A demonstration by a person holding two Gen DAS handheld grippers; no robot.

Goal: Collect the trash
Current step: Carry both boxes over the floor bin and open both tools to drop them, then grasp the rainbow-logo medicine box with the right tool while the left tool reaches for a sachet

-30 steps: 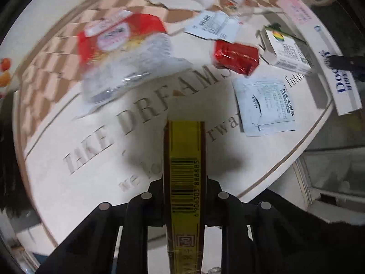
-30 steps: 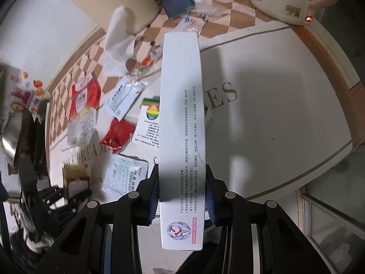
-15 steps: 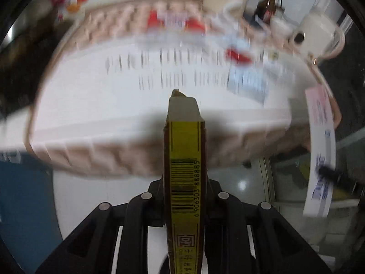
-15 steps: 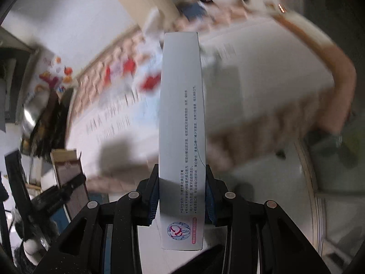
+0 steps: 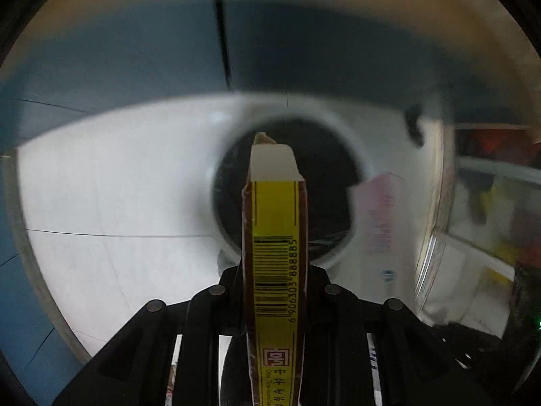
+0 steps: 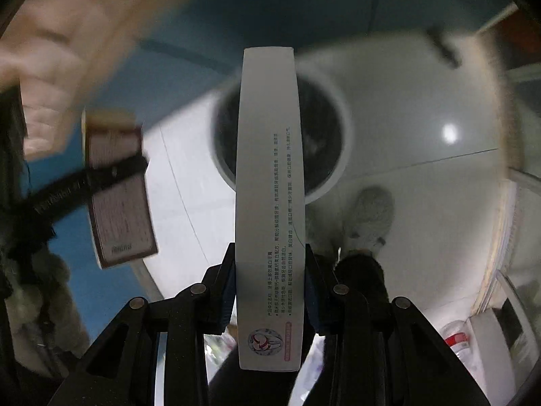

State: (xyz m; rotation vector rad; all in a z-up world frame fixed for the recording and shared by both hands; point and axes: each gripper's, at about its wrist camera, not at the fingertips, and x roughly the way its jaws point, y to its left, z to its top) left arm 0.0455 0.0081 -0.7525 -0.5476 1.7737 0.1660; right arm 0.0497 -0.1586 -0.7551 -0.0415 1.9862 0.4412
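Observation:
My left gripper (image 5: 274, 280) is shut on a narrow yellow-and-brown carton (image 5: 274, 237) with a barcode, held upright over a round white trash bin (image 5: 341, 128) with a dark inside. My right gripper (image 6: 268, 291) is shut on a long white toothpaste box (image 6: 268, 169), which reaches over the same bin (image 6: 339, 115). In the right wrist view the left gripper (image 6: 111, 171) shows at the left, clamped on the brown carton (image 6: 118, 203). In the left wrist view the white box (image 5: 378, 223) appears blurred at the right, beside the bin.
White floor tiles (image 5: 118, 186) surround the bin, with a blue wall or panel (image 5: 135, 50) behind it. The pale table edge (image 6: 61, 34) blurs across the upper left. A furry slipper (image 6: 372, 216) stands by the bin. Shelves with clutter (image 5: 490, 203) are at the right.
Both grippers have swung off the tabletop and dropped low, each still gripping its box. They now point down over the trash bin on the floor instead of at the littered table.

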